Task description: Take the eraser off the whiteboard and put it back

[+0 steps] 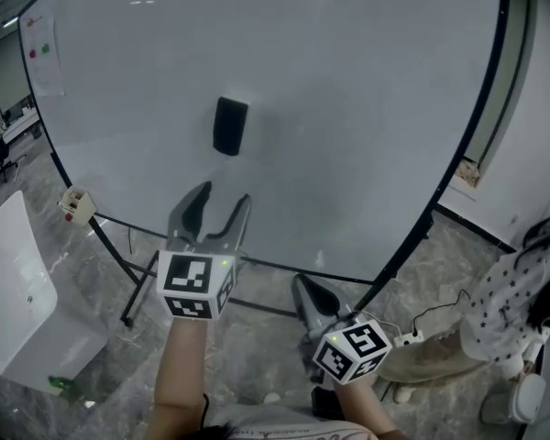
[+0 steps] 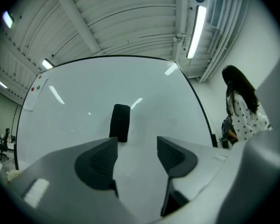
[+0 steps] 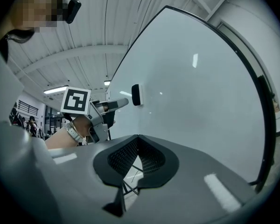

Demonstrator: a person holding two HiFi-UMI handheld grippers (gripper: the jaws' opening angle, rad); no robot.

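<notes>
**Reaching for the eraser, left fingers spread, nothing held yet**

The whiteboard (image 1: 348, 108) fills most of the head view. It stands upright on its stand and is bare around the eraser.

My left gripper (image 1: 224, 198) is raised toward the board. Its fingers (image 2: 100, 160) are released and wide apart, and only board shows in the gap. My right gripper (image 1: 304, 287) is lower and off to the side, fingers (image 3: 126, 157) clenched tip to tip on nothing.

The eraser (image 1: 230, 126) is on the board, above my left fingertips and clear of them.

My read of the step: this is the approach for the take-off, and the eraser is not lifted yet. Next I need to bring the left gripper up and in until the eraser sits between the fingers. Then square them across its narrow sides, clamp, and pull straight off. It likely clings to the board, so the grip should be firm.

The eraser is a small black block with rounded corners, long side vertical. In the right gripper view it stands proud of the board.
</notes>
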